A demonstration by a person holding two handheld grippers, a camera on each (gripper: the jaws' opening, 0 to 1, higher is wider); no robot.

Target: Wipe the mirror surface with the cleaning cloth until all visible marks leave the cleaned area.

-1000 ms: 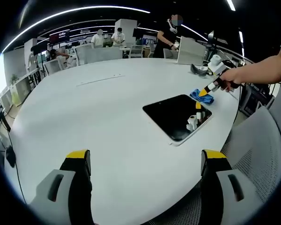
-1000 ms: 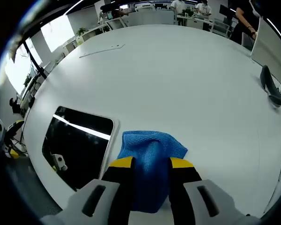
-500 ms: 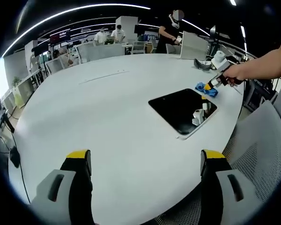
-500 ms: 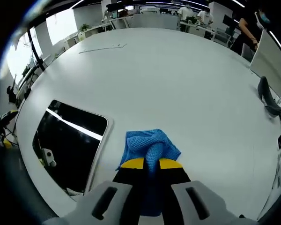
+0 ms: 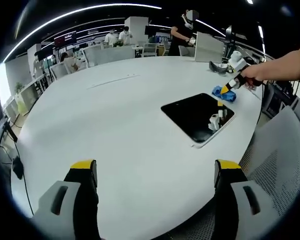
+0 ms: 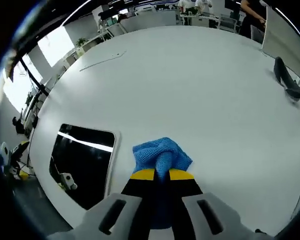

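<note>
A dark rectangular mirror (image 5: pixel 197 115) (image 6: pixel 82 162) with a white rim lies flat on the big white table (image 5: pixel 105 125), near its edge. The blue cleaning cloth (image 6: pixel 161 157) is bunched between the yellow-tipped jaws of my right gripper (image 6: pixel 161 174), which is shut on it just beside the mirror's rim. In the left gripper view the same cloth (image 5: pixel 223 93) sits at the mirror's far corner, held by the right gripper (image 5: pixel 229 89) in a person's hand. My left gripper (image 5: pixel 155 167) stands open over bare table, well short of the mirror.
A grey mesh chair (image 5: pixel 275 165) stands at the table's edge to the right. A dark object (image 6: pixel 286 80) lies on the table beyond the cloth. Desks, monitors and several people fill the far background.
The right gripper closed on the cloth between one second and half a second ago and now holds it slightly lifted. Both views have shifted a little with the hands.
</note>
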